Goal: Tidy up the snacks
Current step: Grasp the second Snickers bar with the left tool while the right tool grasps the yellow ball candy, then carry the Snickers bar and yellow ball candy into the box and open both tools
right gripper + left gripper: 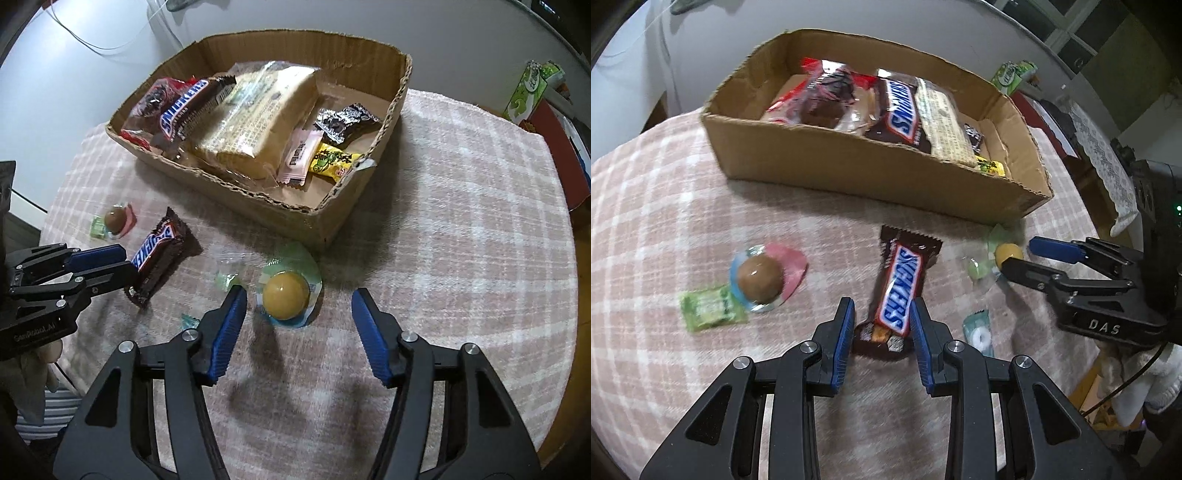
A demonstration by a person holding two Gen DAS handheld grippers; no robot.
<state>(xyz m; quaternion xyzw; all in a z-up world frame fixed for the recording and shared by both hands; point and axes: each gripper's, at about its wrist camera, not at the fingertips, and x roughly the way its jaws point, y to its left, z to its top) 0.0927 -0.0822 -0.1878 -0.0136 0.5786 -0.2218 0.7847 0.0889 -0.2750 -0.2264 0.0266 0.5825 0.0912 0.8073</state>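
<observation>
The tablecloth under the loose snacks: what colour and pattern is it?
Pink and white plaid tablecloth; clearest in the right wrist view.

Right gripper agape over yellow candy ball — cardboard box behind.

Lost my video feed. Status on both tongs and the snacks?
Left tongs shut on Snickers bar. Right tongs open, straddling yellow jelly cup. Cardboard box part filled. Nothing blocking.

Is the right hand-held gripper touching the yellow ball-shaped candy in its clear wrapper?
Apart. Right wrist view: right hand-held gripper straddles the yellow ball-shaped candy, cloth visible between it and both pads.
</observation>
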